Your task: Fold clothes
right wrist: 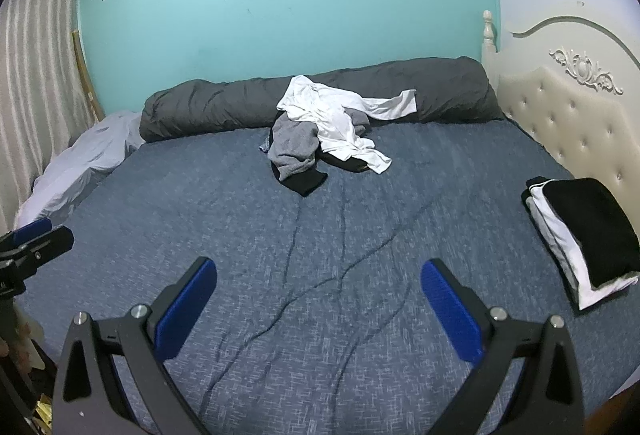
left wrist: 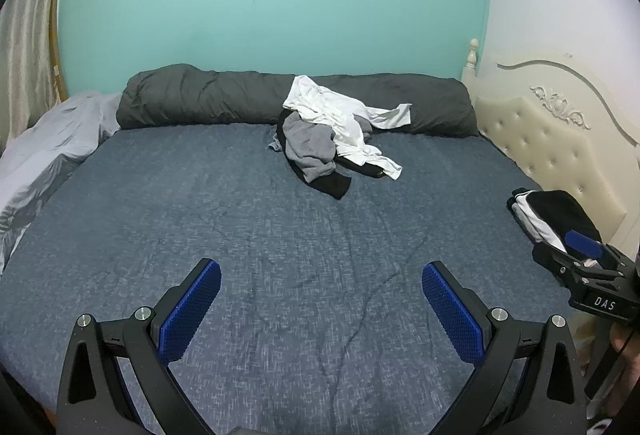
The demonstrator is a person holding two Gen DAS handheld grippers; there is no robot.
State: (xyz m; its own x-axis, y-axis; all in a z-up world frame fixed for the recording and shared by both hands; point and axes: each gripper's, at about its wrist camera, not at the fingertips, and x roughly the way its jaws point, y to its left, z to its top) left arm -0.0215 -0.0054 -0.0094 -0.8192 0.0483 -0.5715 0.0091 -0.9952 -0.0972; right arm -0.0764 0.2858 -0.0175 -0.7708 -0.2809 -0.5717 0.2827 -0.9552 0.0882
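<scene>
A heap of unfolded clothes (left wrist: 336,131) (right wrist: 320,127) lies at the far middle of the bed: a white shirt on top, a grey garment and a black one under it. A folded stack of black and white clothes (right wrist: 580,235) (left wrist: 548,215) rests at the bed's right side by the headboard. My left gripper (left wrist: 320,275) hovers open over the near part of the blue bedspread (left wrist: 240,219), holding nothing. My right gripper (right wrist: 318,271) is open too, with bare bedspread (right wrist: 280,203) between its fingers. In the left wrist view the right gripper (left wrist: 588,255) shows at the right edge.
A rolled dark grey duvet (left wrist: 240,99) (right wrist: 440,91) runs along the far edge against the teal wall. A pale sheet (left wrist: 52,151) is bunched at the left by the curtain. The cream tufted headboard (right wrist: 572,123) bounds the right side.
</scene>
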